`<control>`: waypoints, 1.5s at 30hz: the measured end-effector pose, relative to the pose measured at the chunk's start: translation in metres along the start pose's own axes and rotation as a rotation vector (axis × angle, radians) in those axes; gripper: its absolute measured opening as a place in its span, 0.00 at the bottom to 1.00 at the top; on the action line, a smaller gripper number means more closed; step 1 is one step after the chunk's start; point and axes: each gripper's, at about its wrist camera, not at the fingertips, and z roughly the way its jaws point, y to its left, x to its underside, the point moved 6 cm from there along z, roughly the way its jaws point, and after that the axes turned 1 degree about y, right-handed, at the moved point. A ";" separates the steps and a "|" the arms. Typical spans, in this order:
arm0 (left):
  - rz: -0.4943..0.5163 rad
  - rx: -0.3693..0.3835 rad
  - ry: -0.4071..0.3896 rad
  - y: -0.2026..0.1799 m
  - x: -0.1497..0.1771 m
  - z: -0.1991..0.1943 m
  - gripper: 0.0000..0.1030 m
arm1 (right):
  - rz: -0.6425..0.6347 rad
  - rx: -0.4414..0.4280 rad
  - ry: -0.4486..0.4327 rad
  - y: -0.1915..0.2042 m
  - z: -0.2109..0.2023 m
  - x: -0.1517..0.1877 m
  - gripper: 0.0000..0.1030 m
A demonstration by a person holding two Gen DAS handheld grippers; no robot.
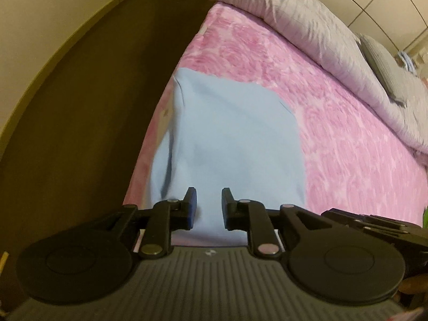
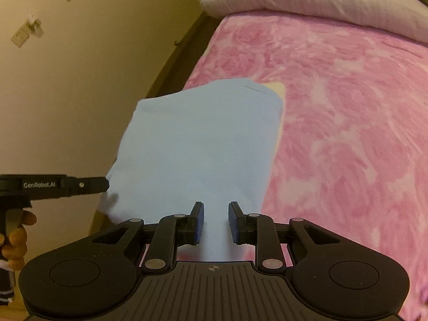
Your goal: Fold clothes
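blue cloth (image 1: pixel 227 139) lies folded at the bed's (image 1: pixel 347 144) left edge; left gripper (image 1: pixel 209 208) and right gripper (image 2: pixel 216 223) fingers spread above it.

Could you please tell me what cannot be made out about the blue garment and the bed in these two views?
- Light blue garment: near edge hidden behind the left gripper; likewise behind the right gripper in the right wrist view.
- Garment type: unclear, soft focus.
- Grey pillow: blurred, small.
- Pink bedspread: cut off at the right edge.

Both wrist views look closely down at one pale blue garment (image 1: pixel 227 139).
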 end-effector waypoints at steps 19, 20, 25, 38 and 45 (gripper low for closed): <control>-0.053 -0.239 -0.170 -0.127 0.096 -0.119 0.32 | -0.279 -0.087 -0.068 0.011 -0.152 0.029 0.45; -0.066 -0.248 -0.170 -0.134 0.102 -0.121 0.32 | -0.310 -0.082 -0.063 0.007 -0.157 0.031 0.45; -0.196 -0.234 -0.208 -0.167 0.132 -0.130 0.32 | -0.424 -0.054 -0.059 -0.012 -0.179 0.041 0.45; -0.328 -0.369 -0.217 -0.215 0.187 -0.140 0.32 | -0.584 -0.039 -0.086 -0.050 -0.216 0.062 0.45; -0.324 -0.336 -0.263 -0.227 0.191 -0.142 0.32 | -0.527 -0.091 -0.032 -0.064 -0.215 0.061 0.45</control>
